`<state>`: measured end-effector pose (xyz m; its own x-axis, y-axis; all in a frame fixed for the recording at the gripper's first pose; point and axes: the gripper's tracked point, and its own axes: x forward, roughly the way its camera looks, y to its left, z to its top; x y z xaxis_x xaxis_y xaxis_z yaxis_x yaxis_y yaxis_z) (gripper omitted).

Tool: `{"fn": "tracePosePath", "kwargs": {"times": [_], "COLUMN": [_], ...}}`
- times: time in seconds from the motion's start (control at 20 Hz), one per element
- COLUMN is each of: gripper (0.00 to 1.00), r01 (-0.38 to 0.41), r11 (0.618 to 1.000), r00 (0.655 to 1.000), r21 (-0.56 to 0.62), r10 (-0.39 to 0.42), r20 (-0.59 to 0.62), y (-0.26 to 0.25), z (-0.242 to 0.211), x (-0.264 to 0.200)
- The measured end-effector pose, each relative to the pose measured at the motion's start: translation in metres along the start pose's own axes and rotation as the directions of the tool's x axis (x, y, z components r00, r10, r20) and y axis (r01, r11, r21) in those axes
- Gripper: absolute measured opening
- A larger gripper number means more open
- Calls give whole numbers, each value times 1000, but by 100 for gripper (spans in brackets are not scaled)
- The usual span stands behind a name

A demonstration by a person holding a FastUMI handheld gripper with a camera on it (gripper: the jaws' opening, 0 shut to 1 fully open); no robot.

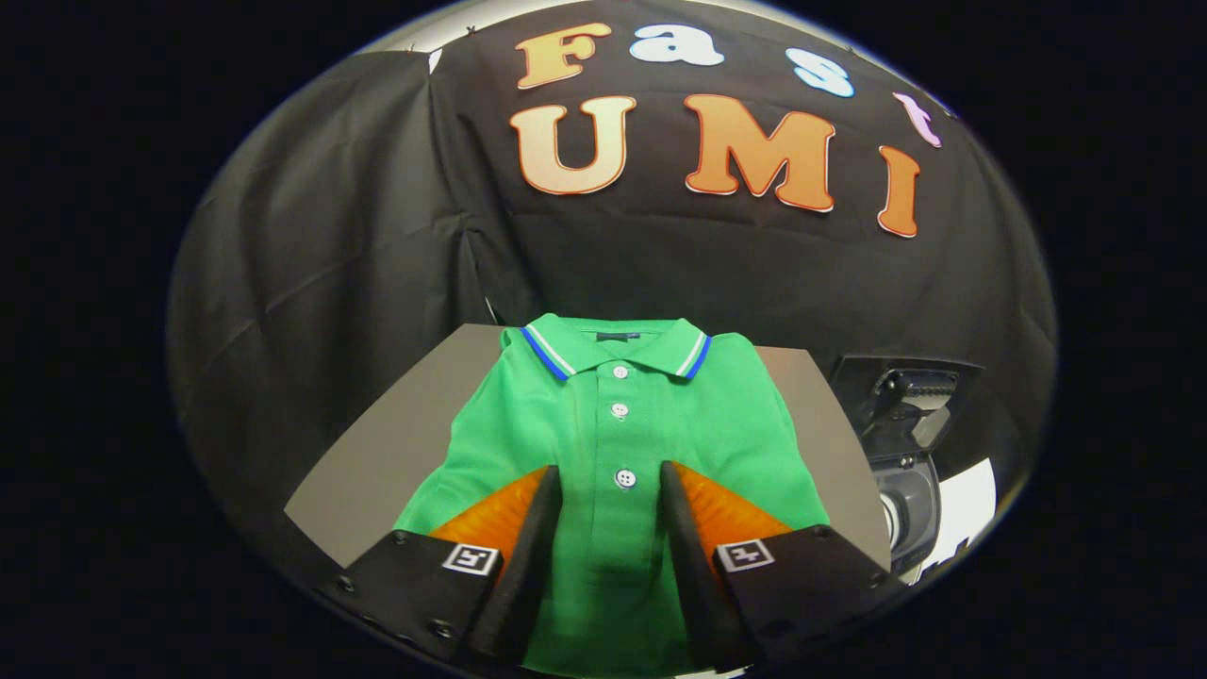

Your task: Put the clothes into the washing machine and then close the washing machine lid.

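Fingers (556, 490) apart over green shirt (613, 424), nothing gripped (washer (905, 471) off right); a shallow pinch would probably snag one layer and slip.

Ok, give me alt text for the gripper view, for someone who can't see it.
A folded green polo shirt lies flat on a grey table, with the open gripper poised over its button placket, one finger on each side. Off to one side of the table stands the washing machine with its lid raised.
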<state>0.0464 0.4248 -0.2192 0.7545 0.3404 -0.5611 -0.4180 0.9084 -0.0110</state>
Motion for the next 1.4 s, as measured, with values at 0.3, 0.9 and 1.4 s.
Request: {"fn": "tracePosePath", "kwargs": {"times": [0.3, 0.9, 1.4], "gripper": [42, 8, 8], "r01": [-4, -134, -248], "r11": [999, 986, 965], "r00": [1000, 967, 867], "r21": [-42, 103, 85], "r10": [4, 108, 182], "r20": [2, 229, 464], "y": [-4, -5, -20], "z": [-1, 27, 96], "x": [3, -20, -110]}}
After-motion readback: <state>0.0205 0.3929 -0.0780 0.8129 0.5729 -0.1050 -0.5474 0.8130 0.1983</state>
